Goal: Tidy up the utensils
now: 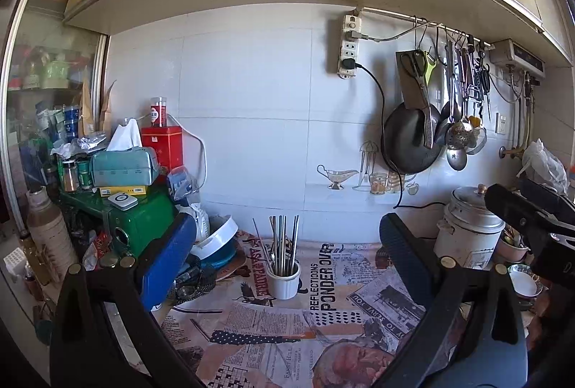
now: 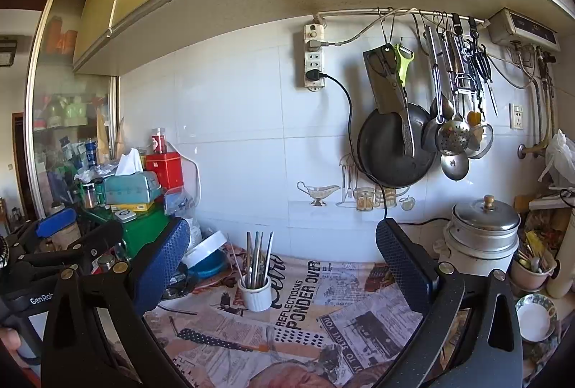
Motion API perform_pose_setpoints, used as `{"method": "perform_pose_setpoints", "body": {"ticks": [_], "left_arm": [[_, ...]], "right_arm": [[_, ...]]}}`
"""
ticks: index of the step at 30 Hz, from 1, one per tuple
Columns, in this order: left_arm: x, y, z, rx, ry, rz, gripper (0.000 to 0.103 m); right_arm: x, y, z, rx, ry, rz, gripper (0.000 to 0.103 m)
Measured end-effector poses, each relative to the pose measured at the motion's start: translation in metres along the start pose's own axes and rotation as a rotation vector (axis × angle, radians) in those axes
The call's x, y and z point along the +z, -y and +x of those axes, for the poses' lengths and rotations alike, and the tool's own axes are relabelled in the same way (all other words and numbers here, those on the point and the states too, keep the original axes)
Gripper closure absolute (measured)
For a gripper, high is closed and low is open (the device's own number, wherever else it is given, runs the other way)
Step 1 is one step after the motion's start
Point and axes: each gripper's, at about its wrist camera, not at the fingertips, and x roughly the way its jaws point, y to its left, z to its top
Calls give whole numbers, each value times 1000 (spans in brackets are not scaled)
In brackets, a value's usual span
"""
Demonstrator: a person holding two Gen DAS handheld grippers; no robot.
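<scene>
Both grippers, left [image 1: 284,262] and right [image 2: 284,262], hang spread wide and empty above the newsprint-covered counter [image 1: 323,334], where chopsticks [image 1: 284,244] stand upright in a white cup [image 1: 284,283] between their fingers.

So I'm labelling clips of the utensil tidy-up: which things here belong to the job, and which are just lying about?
Job:
- white cup
- chopsticks standing in it
- left gripper, open
- right gripper, open

Lying about:
- rice cooker
- tissue box
- green box
- hanging pan

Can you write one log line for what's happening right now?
left gripper: open, empty | right gripper: open, empty | utensils: upright in white cup
</scene>
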Motion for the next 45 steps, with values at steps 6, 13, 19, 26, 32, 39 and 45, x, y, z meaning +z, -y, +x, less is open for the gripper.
{"method": "perform_pose_setpoints", "body": {"ticks": [6, 13, 19, 26, 32, 39, 45], "left_arm": [[-2, -3, 1, 5, -7, -6, 1], [-3, -2, 1, 3, -12, -9, 1], [-2, 2, -1, -8, -6, -4, 1], [-2, 6, -2, -13, -3, 9, 1], [0, 8, -4, -21, 5, 9, 1], [2, 10, -6, -34, 14, 15, 1], [3, 13, -7, -59, 7, 13, 1]], "right_arm": [[-2, 1, 0, 4, -11, 4, 0], [-3, 3, 1, 3, -25, 5, 0], [-3, 6, 0, 6, -25, 2, 0], [0, 7, -3, 10, -16, -1, 0], [1, 8, -6, 17, -7, 0, 0], [2, 9, -9, 18, 3, 6, 0], [4, 10, -11, 16, 11, 12, 0]]}}
